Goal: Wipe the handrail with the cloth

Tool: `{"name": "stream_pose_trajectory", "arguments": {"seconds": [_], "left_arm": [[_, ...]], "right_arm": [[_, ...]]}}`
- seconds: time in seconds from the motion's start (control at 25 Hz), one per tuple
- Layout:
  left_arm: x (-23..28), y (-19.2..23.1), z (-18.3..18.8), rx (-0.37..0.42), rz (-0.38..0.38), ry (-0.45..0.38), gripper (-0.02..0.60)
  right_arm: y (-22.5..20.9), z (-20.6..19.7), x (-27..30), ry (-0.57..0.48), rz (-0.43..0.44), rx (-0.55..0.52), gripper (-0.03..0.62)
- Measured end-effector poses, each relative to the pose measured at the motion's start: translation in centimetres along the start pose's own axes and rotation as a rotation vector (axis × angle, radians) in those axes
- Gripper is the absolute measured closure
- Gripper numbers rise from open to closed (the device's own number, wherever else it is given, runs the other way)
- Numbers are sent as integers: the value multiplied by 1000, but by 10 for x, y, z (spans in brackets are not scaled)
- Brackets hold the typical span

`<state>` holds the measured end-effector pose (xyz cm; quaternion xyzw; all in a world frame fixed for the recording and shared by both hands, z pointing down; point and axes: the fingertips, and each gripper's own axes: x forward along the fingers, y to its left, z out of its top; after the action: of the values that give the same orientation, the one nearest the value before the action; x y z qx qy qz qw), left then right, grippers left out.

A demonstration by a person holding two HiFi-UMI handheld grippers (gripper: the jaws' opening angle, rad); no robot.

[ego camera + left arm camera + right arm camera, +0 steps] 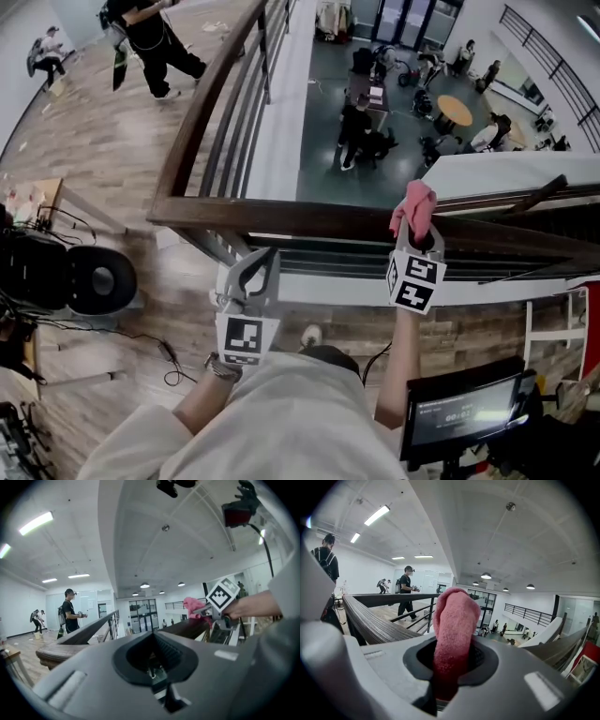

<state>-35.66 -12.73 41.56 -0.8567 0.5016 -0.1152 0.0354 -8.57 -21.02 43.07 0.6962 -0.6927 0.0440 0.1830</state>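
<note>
The right gripper [415, 234] is clamping the pink cloth [413, 204] upright between its jaws, right at the dark wooden handrail [309, 221], while the left gripper [262, 261], jaws together and empty, is hovering just short of that rail.

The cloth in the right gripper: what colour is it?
The cloth is pink, clearest in the right gripper view.

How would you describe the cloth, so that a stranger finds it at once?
Find the dark wooden handrail that crosses the middle of the head view. Toward its right, the right gripper holds the cloth in its jaws, by the rail. It is a small, fluffy pink bundle, the only pink thing among grey and brown.
</note>
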Motion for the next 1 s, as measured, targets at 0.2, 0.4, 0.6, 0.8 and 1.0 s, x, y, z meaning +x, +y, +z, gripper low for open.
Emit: {"name": "stream_pose_trajectory", "arguments": {"seconds": [0.2, 0.4, 0.6, 0.8, 1.0], "left_arm": [[2, 18, 7, 27, 19, -17, 574], [0, 42, 10, -6, -29, -59, 574], [2, 48, 8, -12, -59, -61, 574], [2, 56, 1, -26, -79, -58, 574], [1, 67, -2, -40, -74, -58, 574]], "right_arm": [[-9, -4, -1, 6, -27, 4, 525], [-7, 0, -1, 14, -51, -14, 525], [2, 1, -1, 17, -51, -10, 525], [13, 3, 1, 20, -61, -18, 525], [23, 8, 1, 22, -57, -26, 525]]}}
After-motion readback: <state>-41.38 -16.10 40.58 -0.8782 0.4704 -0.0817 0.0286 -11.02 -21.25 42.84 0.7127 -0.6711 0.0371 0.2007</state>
